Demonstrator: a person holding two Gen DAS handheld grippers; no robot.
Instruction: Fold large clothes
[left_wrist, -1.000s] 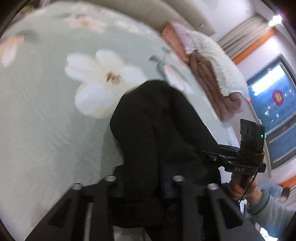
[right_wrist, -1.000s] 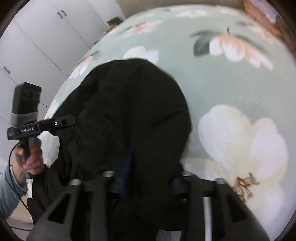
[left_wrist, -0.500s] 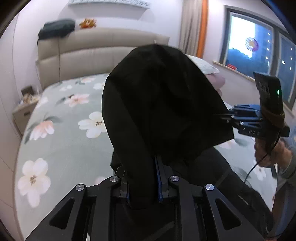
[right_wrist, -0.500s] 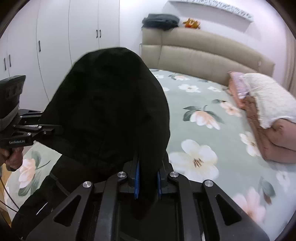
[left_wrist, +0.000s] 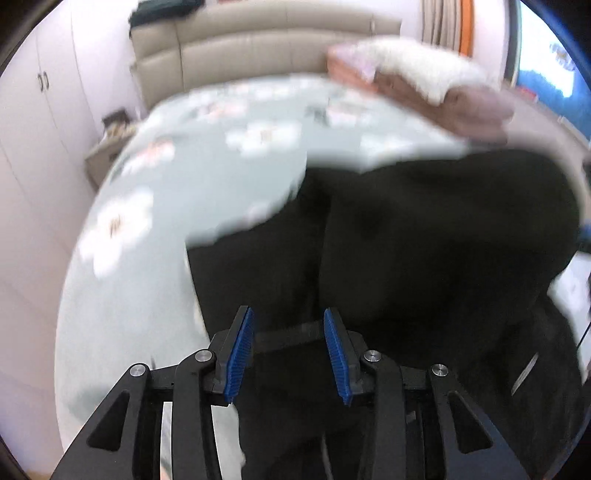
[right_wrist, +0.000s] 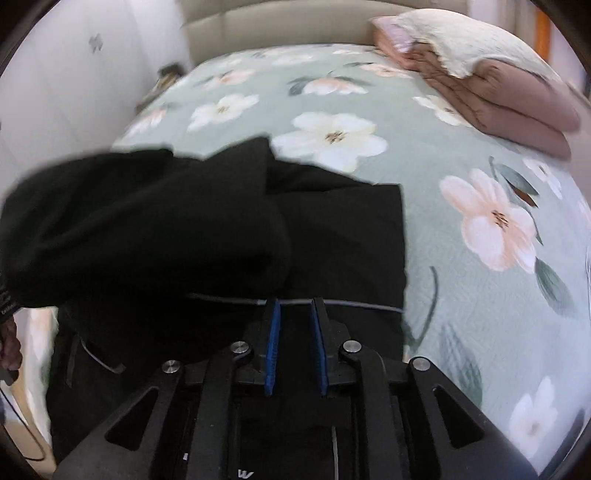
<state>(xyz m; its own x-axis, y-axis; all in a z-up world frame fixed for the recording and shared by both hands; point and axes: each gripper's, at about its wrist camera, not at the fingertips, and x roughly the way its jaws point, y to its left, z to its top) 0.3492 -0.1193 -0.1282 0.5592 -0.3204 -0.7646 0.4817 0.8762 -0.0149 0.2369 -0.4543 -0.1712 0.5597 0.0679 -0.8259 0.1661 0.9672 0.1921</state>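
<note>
The left gripper (left_wrist: 289, 326) points down at a black garment (left_wrist: 424, 258) that lies spread over the near part of a bed with a pale green floral bedspread (left_wrist: 177, 192); its jaws are opening, the blue pads (left_wrist: 242, 350) stand apart, and no cloth is pinched between them, though dark fabric shows behind the gap. The view is blurred, but a folded brown and cream quilt (left_wrist: 424, 85) rests along the far right of the bed, with a beige padded headboard (left_wrist: 251, 48) behind and white wardrobe doors (left_wrist: 40, 110) to the left
</note>
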